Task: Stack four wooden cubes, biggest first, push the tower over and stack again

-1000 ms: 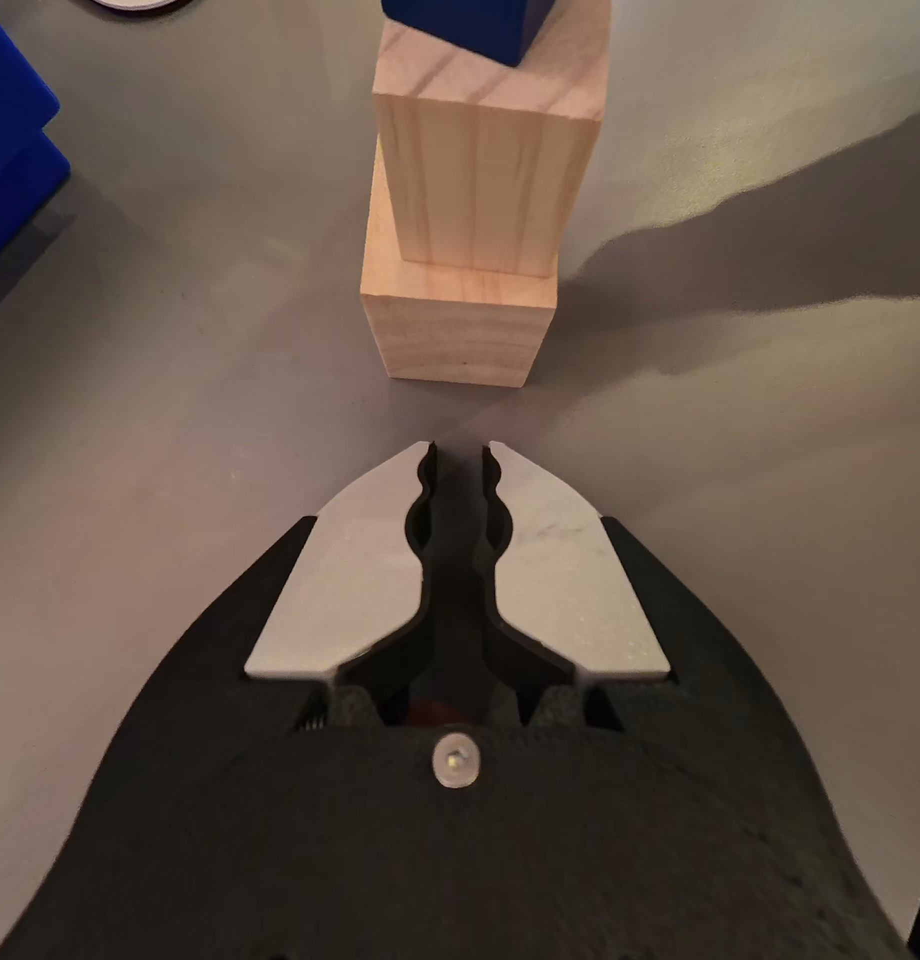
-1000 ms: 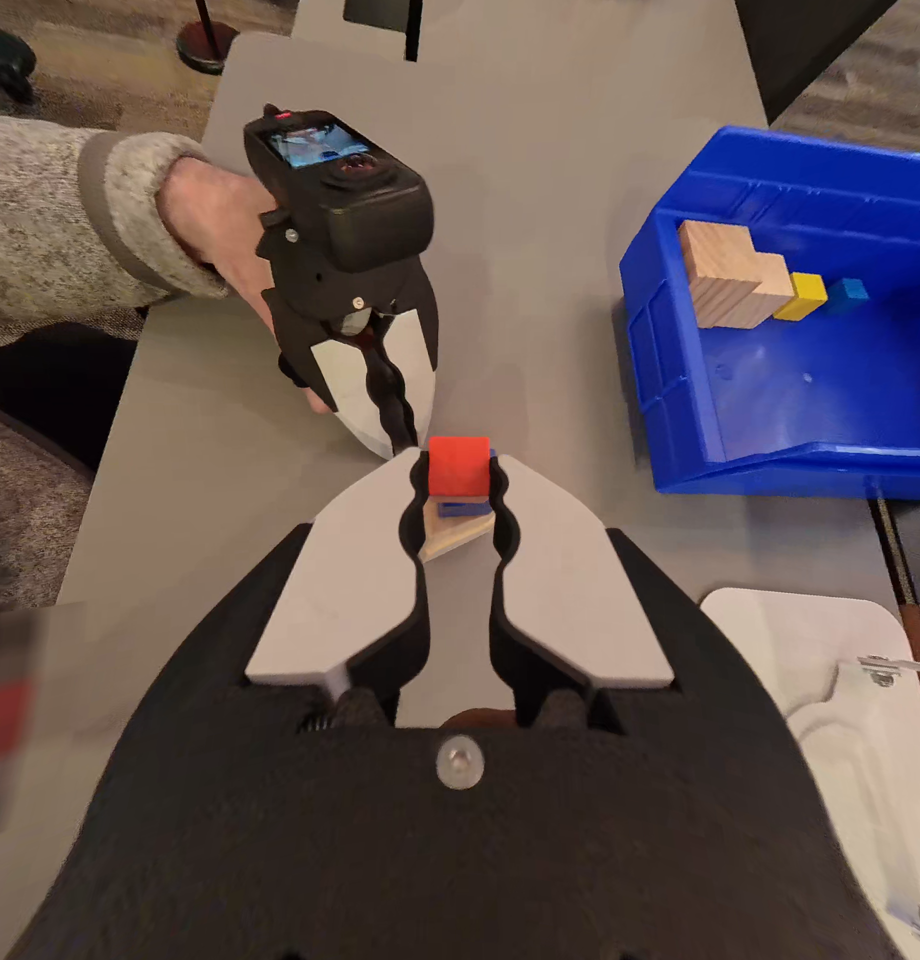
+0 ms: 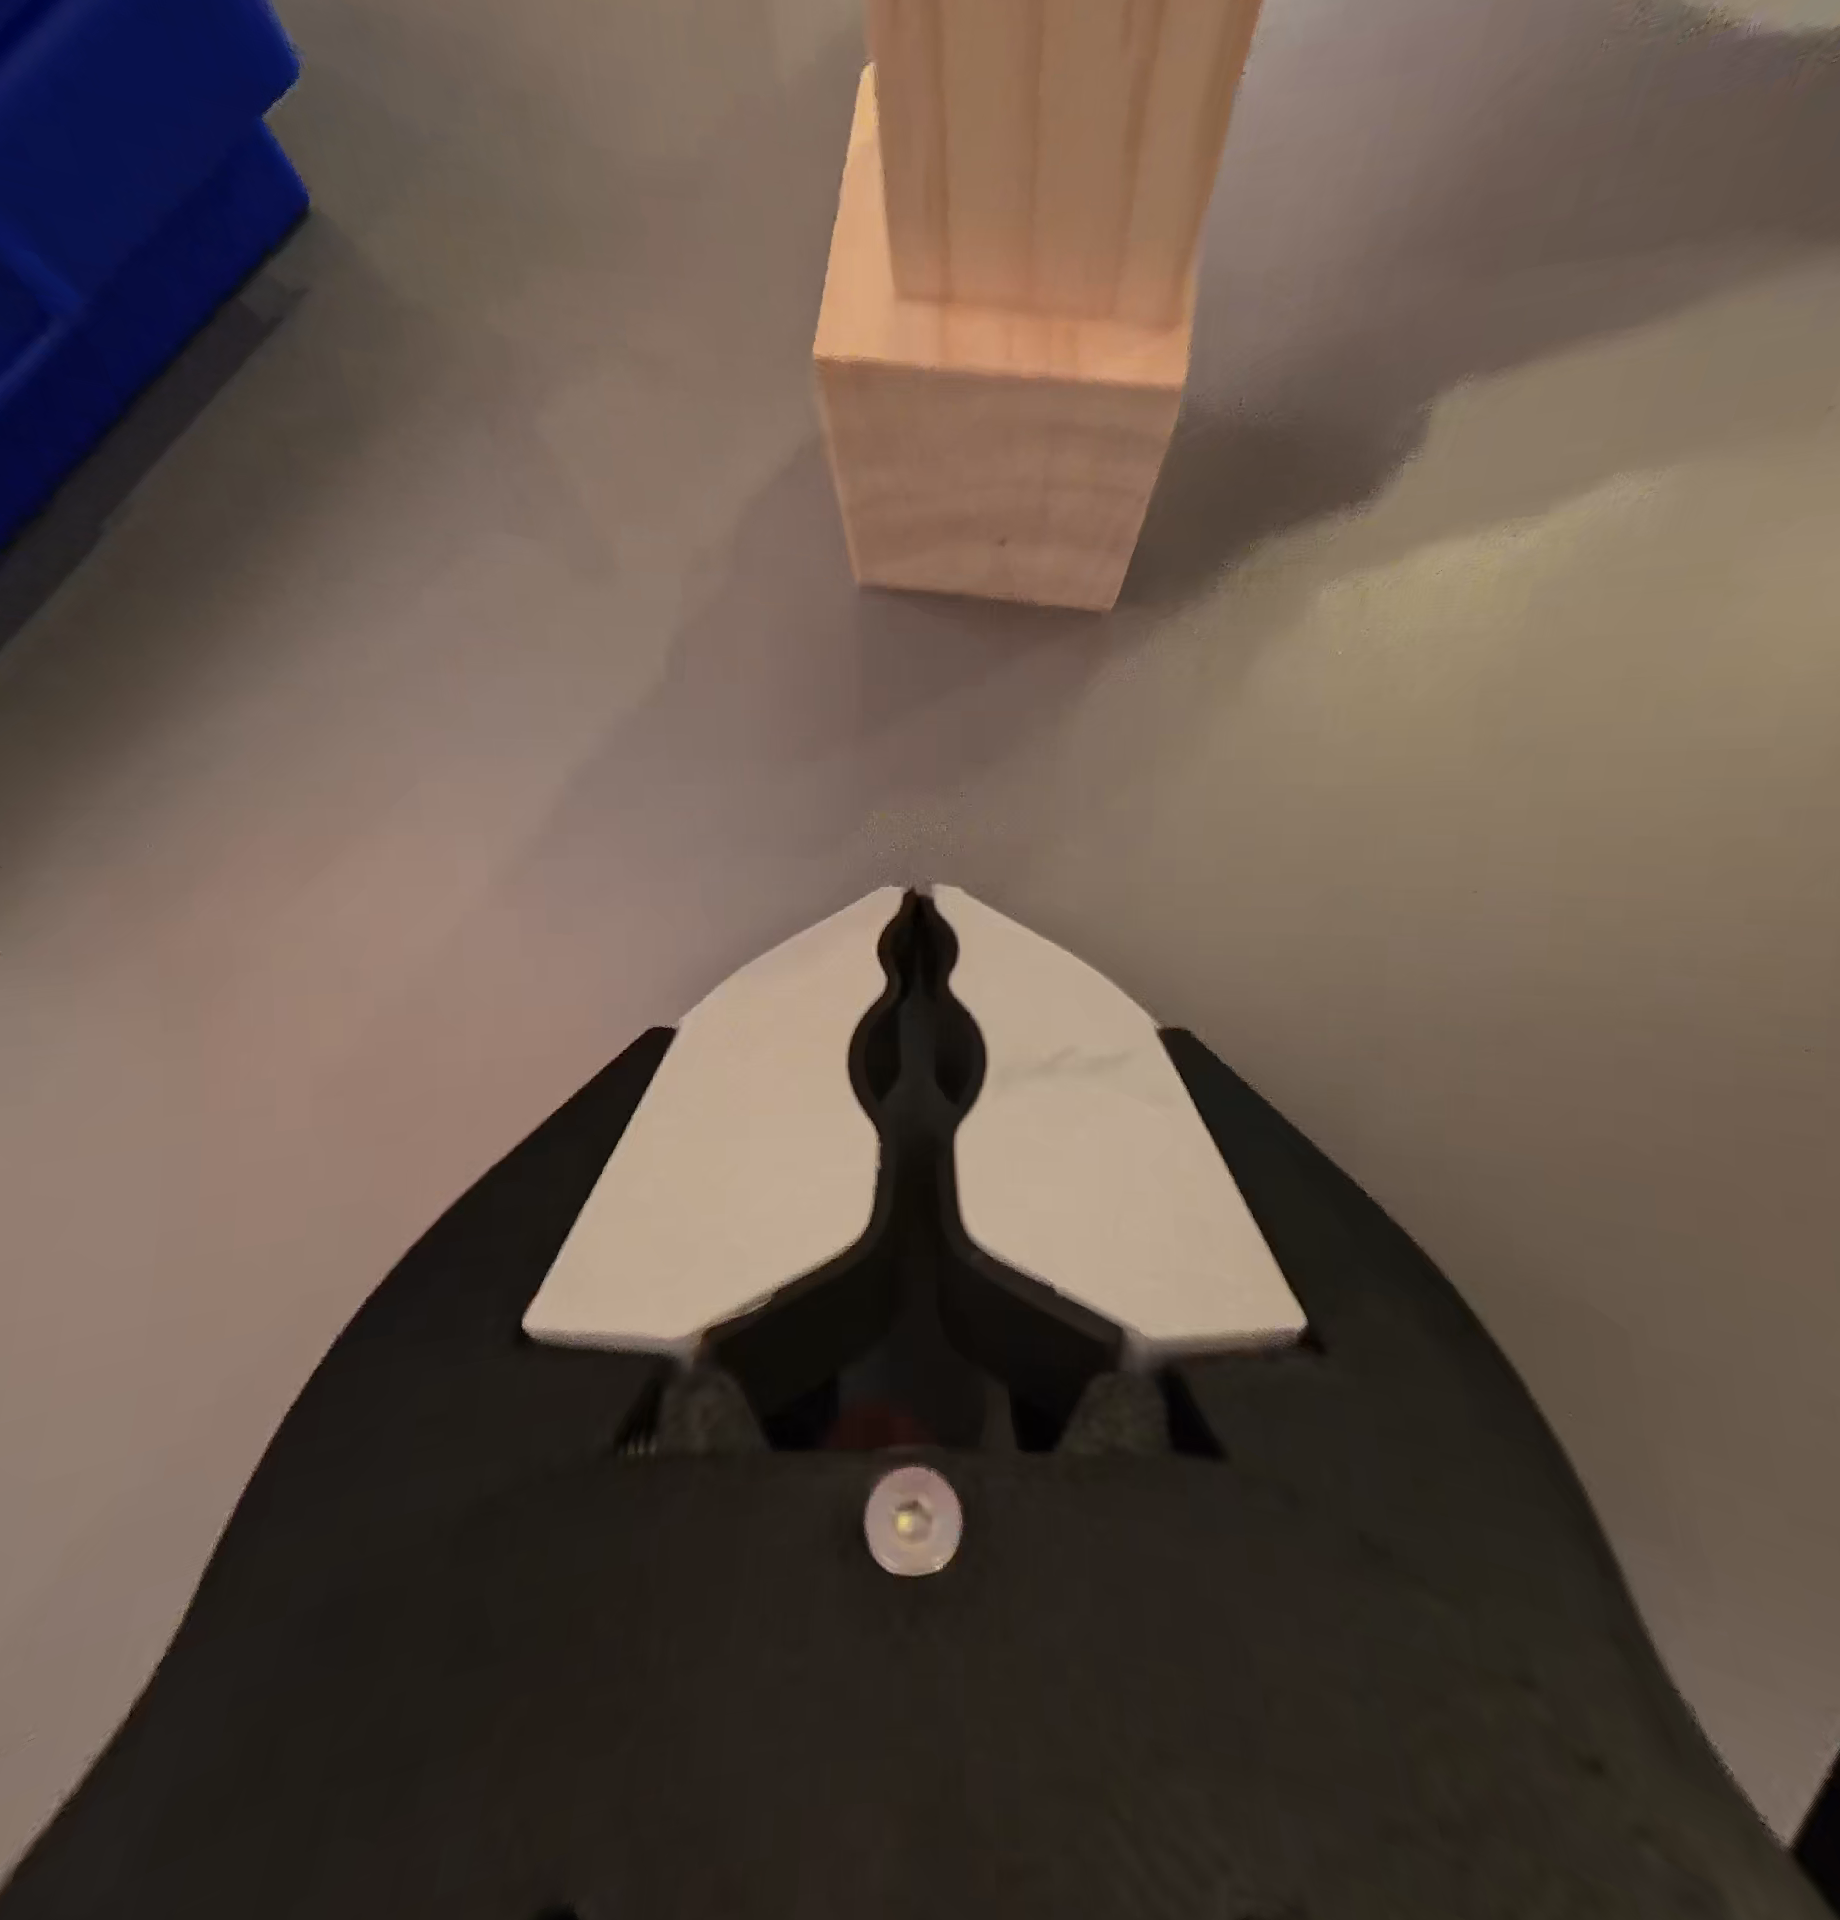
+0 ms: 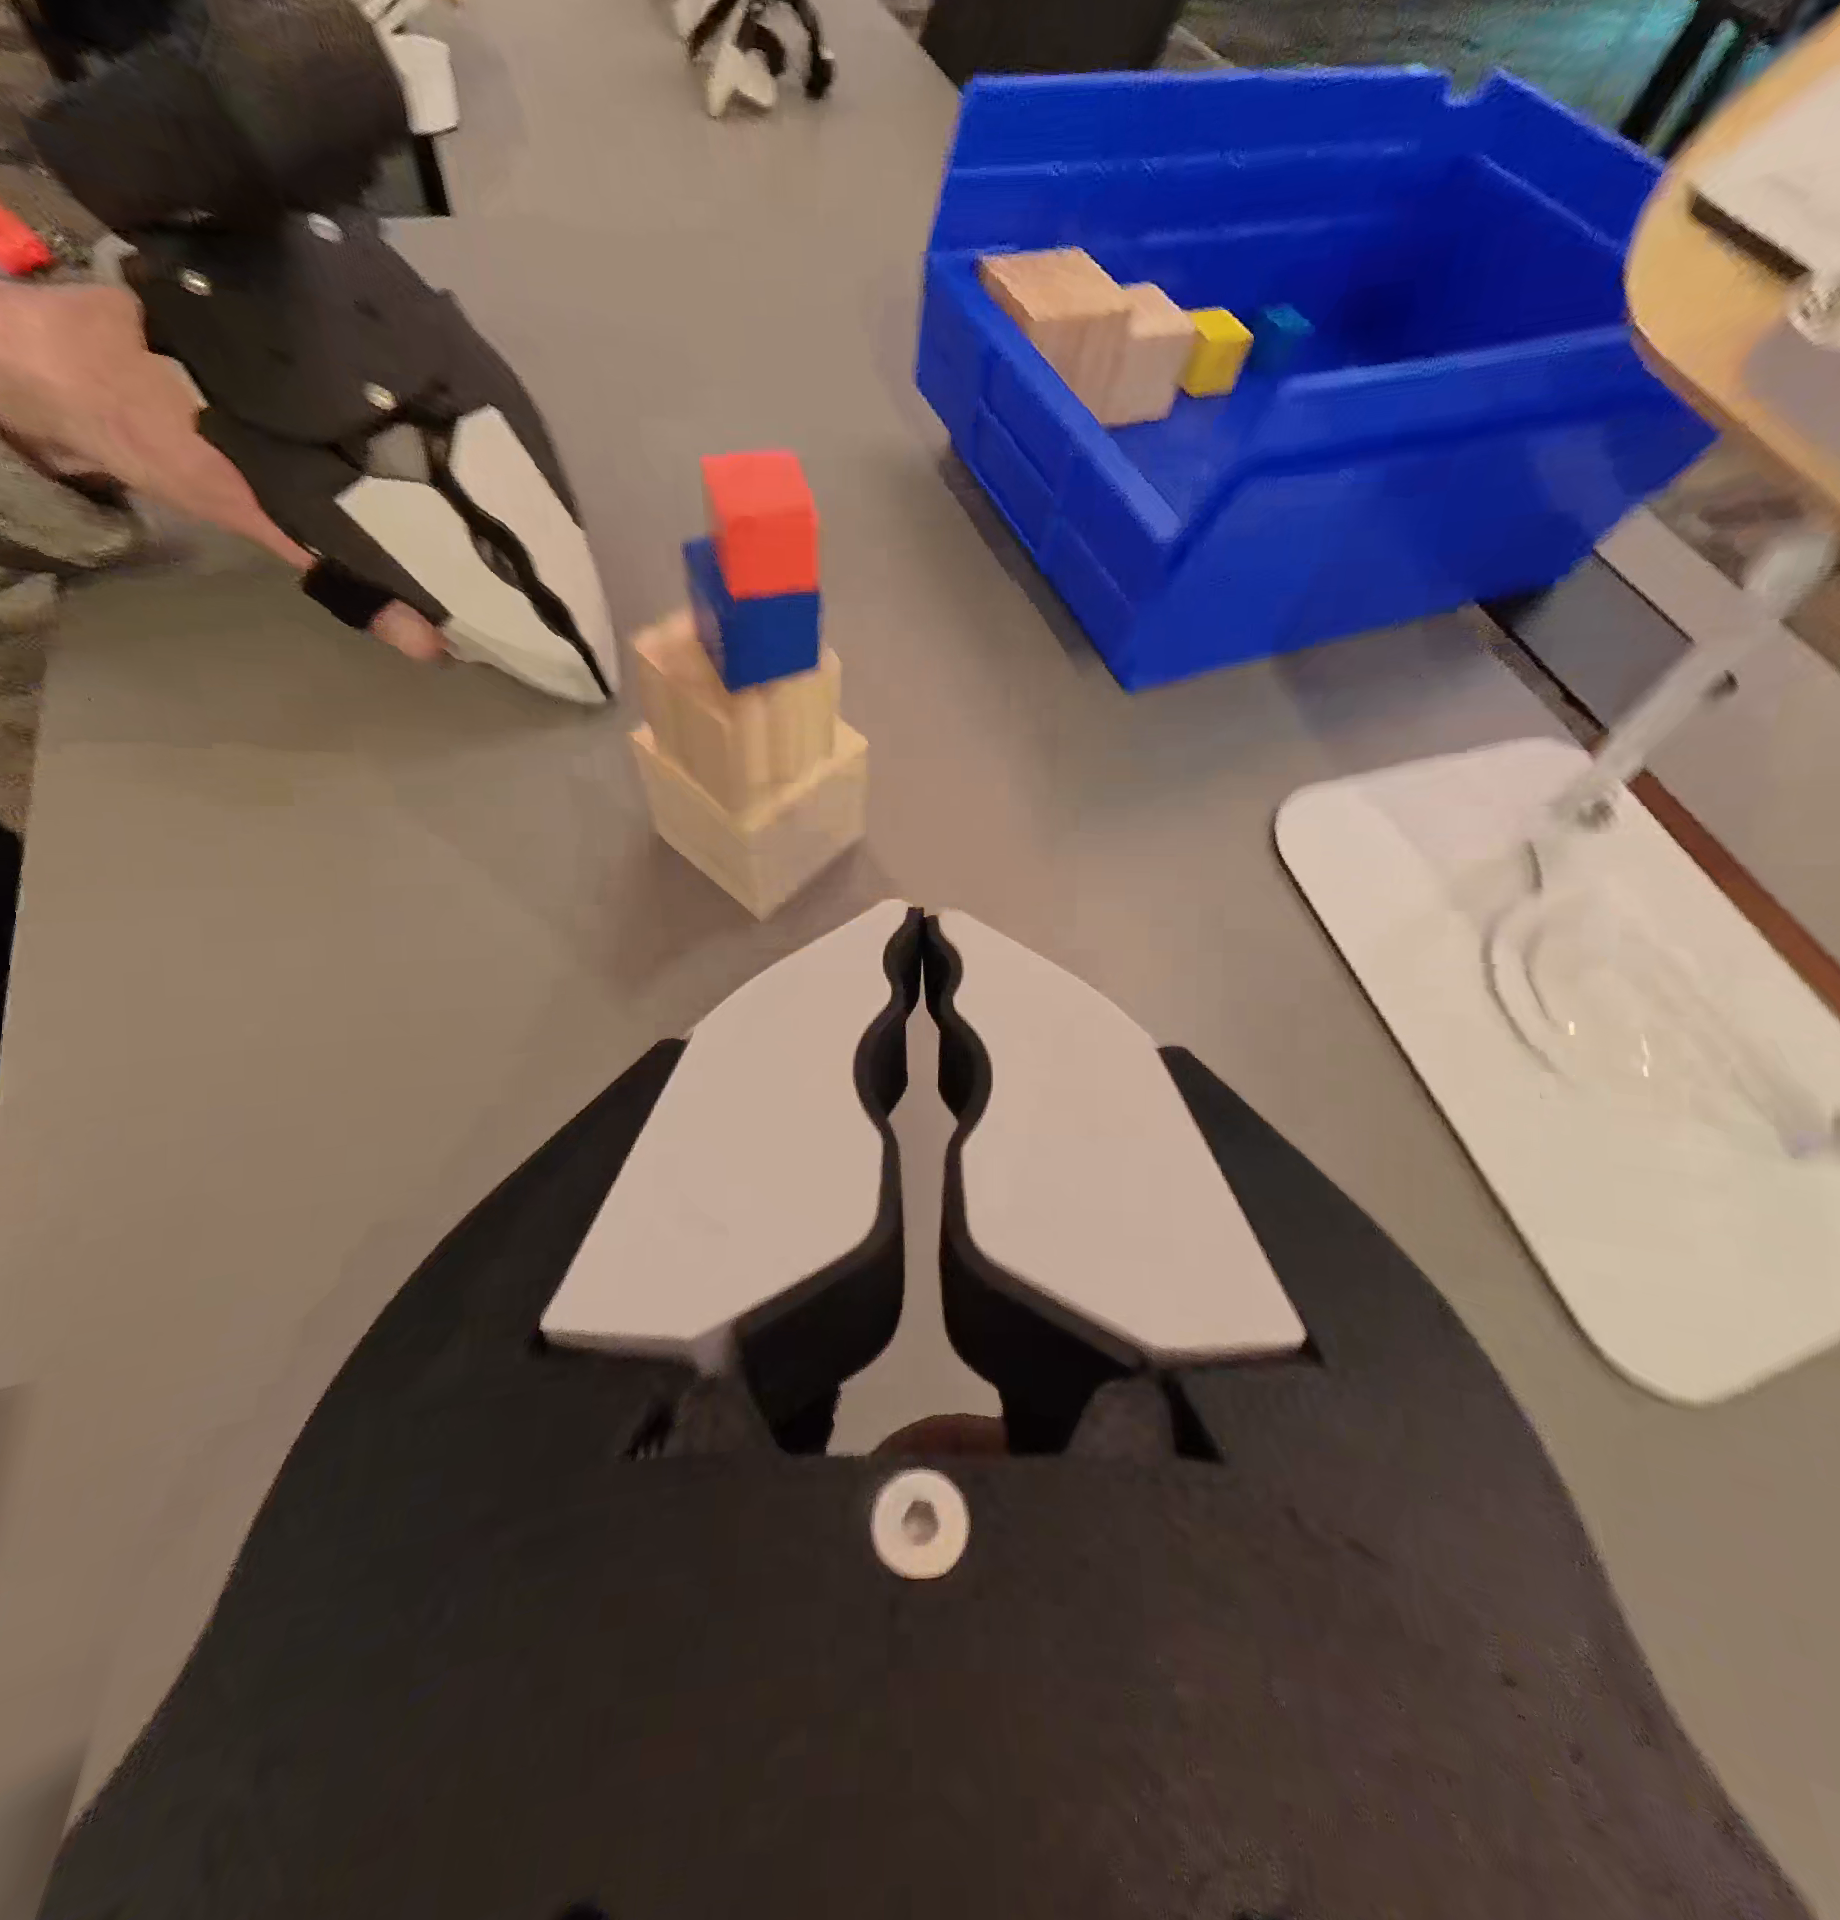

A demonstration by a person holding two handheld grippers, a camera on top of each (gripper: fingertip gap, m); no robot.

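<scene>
A tower of cubes stands on the grey table (image 4: 376, 987): a big plain wooden cube (image 4: 760, 826) at the bottom, a smaller plain wooden cube (image 4: 744, 717) on it, then a blue cube (image 4: 760, 629), then a red cube (image 4: 762, 520) on top. My right gripper (image 4: 918, 914) is shut and empty, just in front of the tower. My left gripper (image 3: 914, 891) is shut and empty; the right wrist view shows it (image 4: 594, 686) close to the tower's left side. The left wrist view shows only the bottom cube (image 3: 999, 468) and the second cube (image 3: 1051, 156).
A blue bin (image 4: 1311, 416) at the back right holds two plain wooden cubes, a yellow cube (image 4: 1217, 348) and a small blue one. Its corner shows in the left wrist view (image 3: 85, 260). A white tray (image 4: 1518, 1143) with clear glassware lies at the right. My hands' fingertips stand some 20 cm from each other.
My right gripper let go of the red cube on top of the tower, pulled back and shut. My left gripper shut too and backed a little from the tower.
</scene>
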